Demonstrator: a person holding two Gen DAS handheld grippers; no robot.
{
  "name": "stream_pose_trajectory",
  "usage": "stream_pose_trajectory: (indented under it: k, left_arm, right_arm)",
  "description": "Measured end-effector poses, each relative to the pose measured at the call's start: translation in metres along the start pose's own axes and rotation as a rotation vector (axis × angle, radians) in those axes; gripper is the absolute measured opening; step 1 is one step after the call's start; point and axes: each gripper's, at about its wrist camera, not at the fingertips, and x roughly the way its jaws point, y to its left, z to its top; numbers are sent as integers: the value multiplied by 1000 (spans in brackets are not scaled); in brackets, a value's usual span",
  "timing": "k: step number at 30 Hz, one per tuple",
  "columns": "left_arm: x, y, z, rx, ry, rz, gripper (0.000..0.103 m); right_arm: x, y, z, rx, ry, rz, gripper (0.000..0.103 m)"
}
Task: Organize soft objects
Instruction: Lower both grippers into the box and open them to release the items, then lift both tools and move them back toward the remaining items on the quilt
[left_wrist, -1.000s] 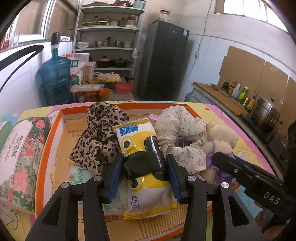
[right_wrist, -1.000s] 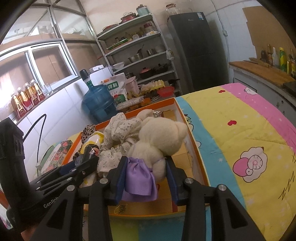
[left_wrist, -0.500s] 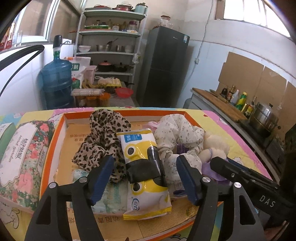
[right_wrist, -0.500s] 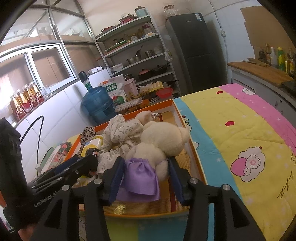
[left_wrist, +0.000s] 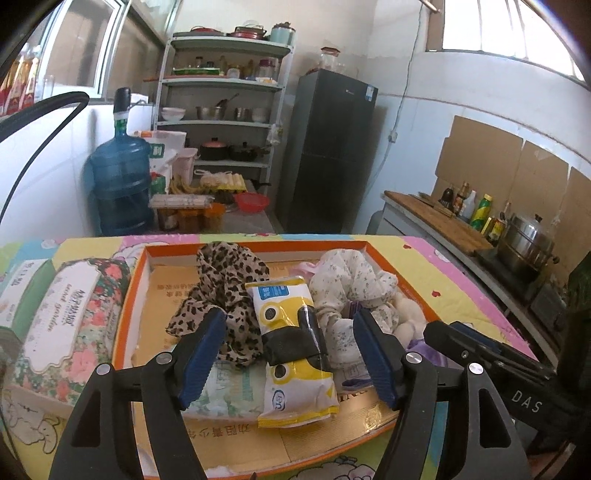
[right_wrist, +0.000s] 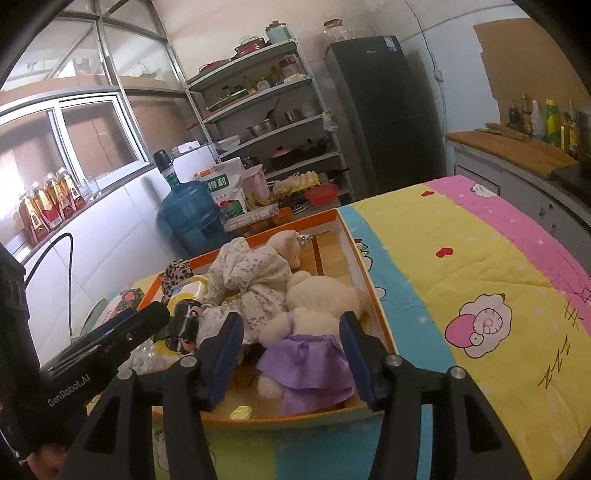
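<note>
An orange-rimmed cardboard box (left_wrist: 125, 306) on the quilt holds the soft things. In the left wrist view a yellow and white packet with a black band (left_wrist: 295, 384) lies in it, between a leopard-print cloth (left_wrist: 225, 284) and a white floral garment (left_wrist: 354, 280). My left gripper (left_wrist: 288, 314) hangs open just above the packet, its blue pads clear of it on both sides. In the right wrist view a cream teddy bear in a purple skirt (right_wrist: 321, 295) lies in the box's near right corner. My right gripper (right_wrist: 290, 319) is open around the bear, pads off it.
A floral tissue pack (left_wrist: 70, 321) and a green pack (left_wrist: 18, 291) lie left of the box. The cartoon quilt (right_wrist: 461, 266) stretches to the right. Behind stand a blue water bottle (left_wrist: 120, 184), a shelf rack (left_wrist: 221, 122), a dark fridge (left_wrist: 328, 147) and a counter with a steel pot (left_wrist: 524, 240).
Both grippers have opened. The left one let go of the yellow packet and drew back and up. The right one released the bear's purple skirt; the bear stays in the box.
</note>
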Motion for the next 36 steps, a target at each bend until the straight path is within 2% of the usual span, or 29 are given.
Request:
stream_pose_trajectory:
  k: [13,17,18,27,36]
  left_arm:
    - [-40,8,2,2,-52,8,76]
    - [-53,12,2,2,-75,10,77]
    - [-57,13,3,2,-81,8,77]
    - [-93,12,5,25,-145,3,77]
    - [-120,30,1,7,-157,14,77]
  right_arm:
    - [-22,18,0,-16,-27,3,54]
    - [-29,29,1,-30,-47,-2,71]
    - [-32,32,1,-33,-52,-2,72]
    - [-49,56,-1,-63,-73,11,75]
    - [-59,85,-5,-108,-79,26,76]
